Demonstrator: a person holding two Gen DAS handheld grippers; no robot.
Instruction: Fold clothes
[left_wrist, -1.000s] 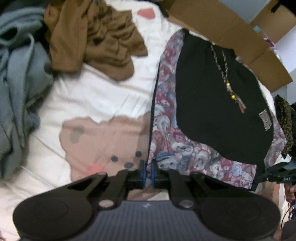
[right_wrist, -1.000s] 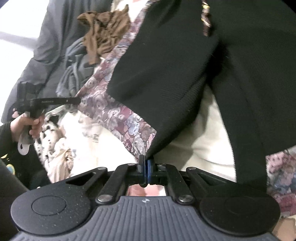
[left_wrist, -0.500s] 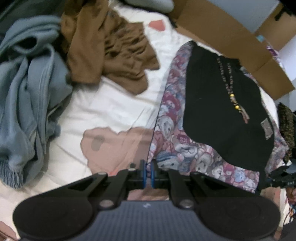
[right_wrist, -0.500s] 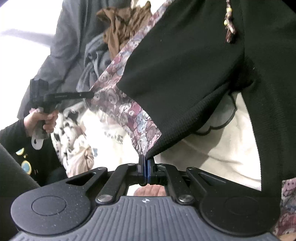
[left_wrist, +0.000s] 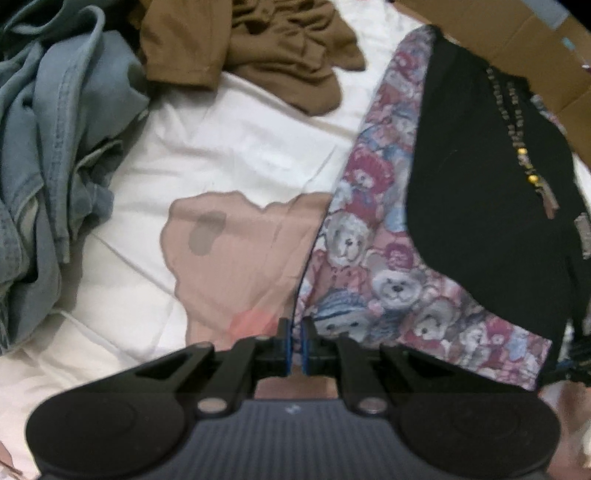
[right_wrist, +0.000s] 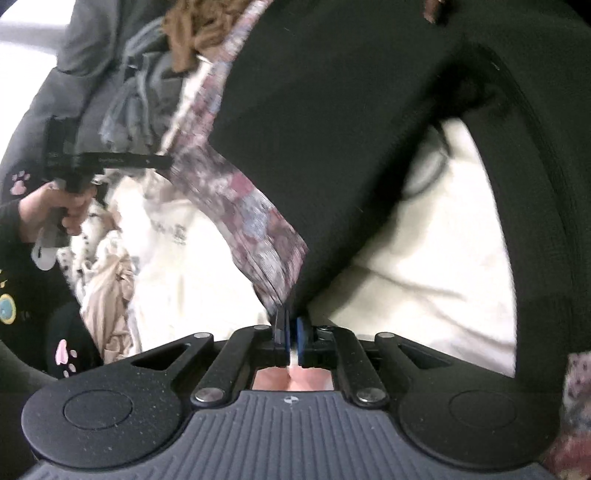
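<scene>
- The garment in hand is a black top with teddy-bear print trim (left_wrist: 373, 266); it lies spread over the white bed cover (left_wrist: 236, 155), its printed hem toward both grippers.
- Left gripper (left_wrist: 294, 343): jaws nearly closed, pinching the print hem's left corner, low over the cover's bear-face patch (left_wrist: 236, 254).
- Right gripper (right_wrist: 290, 343): jaws drawn narrow on the hem's other corner, where the black fabric and print band meet; the cloth rises steeply from it, so this corner is lifted off the bed.
- In the right wrist view the left gripper (right_wrist: 110, 160) shows at the garment's left, held by the person's hand (right_wrist: 55, 210), with the print band stretched between the two grippers.
- The right wrist view is blurred along the print band.
- A beaded cord (left_wrist: 532, 177) lies on the black panel, beyond the hem.
- Other clothing lies crumpled left of the garment: a brown piece (left_wrist: 258, 55) and a blue denim piece (left_wrist: 55, 147).
- Judgement of step: the hem is gripped at both corners and tensioned, which fits carrying the lower edge over the body for a fold.
- Judgement of next move: both corners need to travel level and together toward the far end of the garment, keeping the hem taut; the cord may bunch under the fold.
</scene>
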